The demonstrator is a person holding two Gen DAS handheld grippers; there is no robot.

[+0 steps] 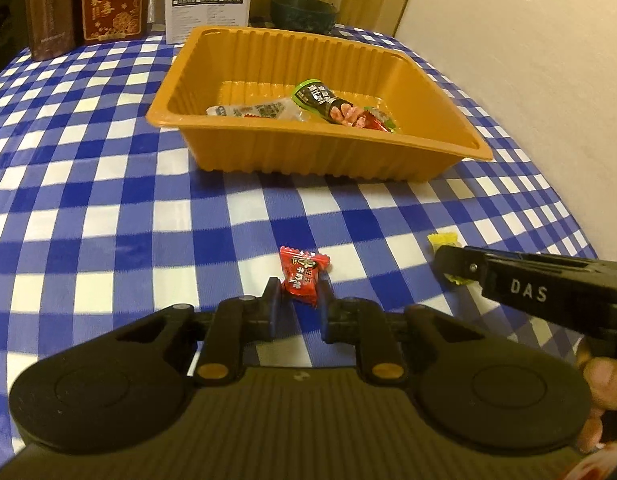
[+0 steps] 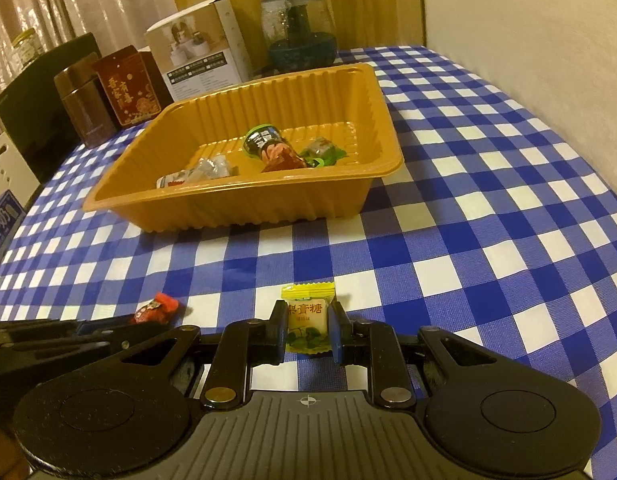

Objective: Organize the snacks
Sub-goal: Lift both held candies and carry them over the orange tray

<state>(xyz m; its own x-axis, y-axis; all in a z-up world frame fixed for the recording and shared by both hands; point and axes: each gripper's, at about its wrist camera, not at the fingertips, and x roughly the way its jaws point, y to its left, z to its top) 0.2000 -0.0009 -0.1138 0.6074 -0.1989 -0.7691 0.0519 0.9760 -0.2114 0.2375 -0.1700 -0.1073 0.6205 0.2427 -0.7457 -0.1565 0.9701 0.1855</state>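
Left gripper [image 1: 298, 294] clamped on red candy [image 1: 304, 274]; right gripper [image 2: 307, 326] clamped on yellow candy [image 2: 308, 322]. Both pinched mid-wrapper, probably so neither slips in carry. Can't tell whether either has cleared the checked cloth [image 1: 108, 200]. Tray [image 1: 236, 152] sits well ahead, already holding several snacks [image 1: 332, 106], so it's the likely drop target.

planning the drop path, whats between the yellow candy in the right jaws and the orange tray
Only bare checked tablecloth lies between the yellow candy and the orange tray, seen in the right wrist view.
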